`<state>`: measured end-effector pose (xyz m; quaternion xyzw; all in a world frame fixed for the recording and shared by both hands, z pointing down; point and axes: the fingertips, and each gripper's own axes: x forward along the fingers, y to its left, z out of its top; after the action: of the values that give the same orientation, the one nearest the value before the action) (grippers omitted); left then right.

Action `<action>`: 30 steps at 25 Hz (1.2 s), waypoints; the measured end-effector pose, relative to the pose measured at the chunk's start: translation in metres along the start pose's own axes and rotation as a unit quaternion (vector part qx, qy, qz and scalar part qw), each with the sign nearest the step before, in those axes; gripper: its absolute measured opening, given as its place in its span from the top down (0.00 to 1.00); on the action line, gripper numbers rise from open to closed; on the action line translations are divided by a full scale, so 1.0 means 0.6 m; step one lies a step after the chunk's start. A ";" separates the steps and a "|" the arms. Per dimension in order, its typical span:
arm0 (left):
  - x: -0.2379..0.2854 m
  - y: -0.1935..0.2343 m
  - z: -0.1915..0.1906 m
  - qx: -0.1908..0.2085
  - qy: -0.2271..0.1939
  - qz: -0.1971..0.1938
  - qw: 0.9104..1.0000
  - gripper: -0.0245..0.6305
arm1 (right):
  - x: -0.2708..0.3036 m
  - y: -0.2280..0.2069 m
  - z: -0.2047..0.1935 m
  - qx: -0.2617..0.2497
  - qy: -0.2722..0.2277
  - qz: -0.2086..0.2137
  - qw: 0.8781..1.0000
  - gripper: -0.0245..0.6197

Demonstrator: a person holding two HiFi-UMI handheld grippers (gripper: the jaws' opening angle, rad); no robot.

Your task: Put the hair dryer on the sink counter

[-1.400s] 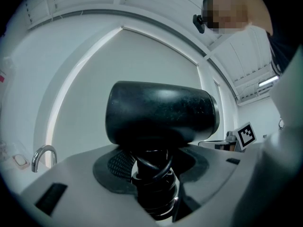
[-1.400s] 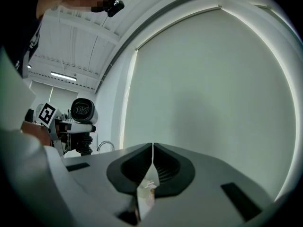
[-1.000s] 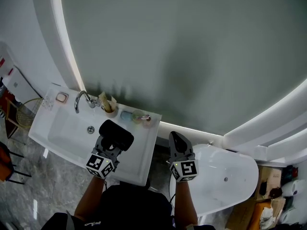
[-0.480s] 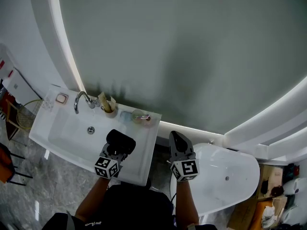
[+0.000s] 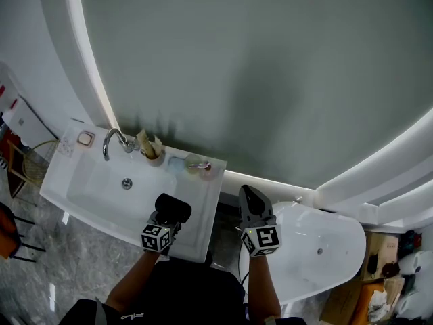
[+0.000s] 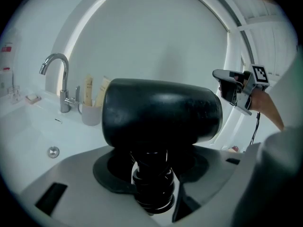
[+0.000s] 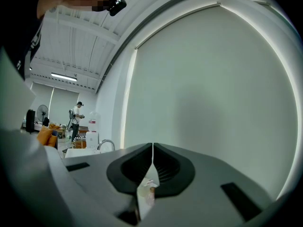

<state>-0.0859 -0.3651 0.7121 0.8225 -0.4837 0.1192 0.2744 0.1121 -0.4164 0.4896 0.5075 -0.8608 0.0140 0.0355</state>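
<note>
The left gripper point(image 5: 166, 220) is clamped on the black hair dryer point(image 5: 173, 206) over the sink counter's point(image 5: 205, 202) front right (faucet point(image 5: 111, 141) and cup point(image 5: 153, 156) stand well behind). The right gripper's point(image 5: 247, 192) jaws are together, empty.

Black hair dryer point(image 6: 161, 115) (white sink point(image 5: 101, 188))

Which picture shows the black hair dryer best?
The left gripper view: the hair dryer fills it, handle clamped in the left gripper. The head view shows it small, from above. The right gripper view misses it.
</note>
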 end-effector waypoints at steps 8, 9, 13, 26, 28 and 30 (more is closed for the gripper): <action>0.029 0.011 -0.034 -0.004 0.042 0.016 0.999 0.62 | -0.001 -0.005 -0.002 0.000 0.002 0.002 1.000 0.91; 0.034 0.012 -0.037 -0.004 0.049 0.019 0.999 0.62 | -0.001 -0.006 -0.002 0.000 0.002 0.001 1.000 0.91; 0.055 0.015 -0.049 -0.008 0.070 0.029 0.997 0.62 | -0.006 -0.013 -0.001 0.001 0.003 -0.003 1.000 0.91; 0.158 0.039 -0.106 -0.020 0.176 0.072 0.982 0.62 | -0.029 -0.039 -0.005 0.004 0.006 -0.024 1.000 0.91; 0.168 0.045 -0.117 -0.026 0.198 0.084 0.976 0.62 | -0.030 -0.043 -0.005 0.007 0.006 -0.027 1.000 0.91; 0.175 0.049 -0.127 -0.031 0.219 0.095 0.971 0.62 | -0.033 -0.046 -0.008 0.009 0.006 -0.031 0.999 0.91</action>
<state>-0.0531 -0.4094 0.8330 0.7177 -0.4911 0.3072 0.3866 0.1457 -0.4122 0.4923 0.5339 -0.8444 0.0234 0.0363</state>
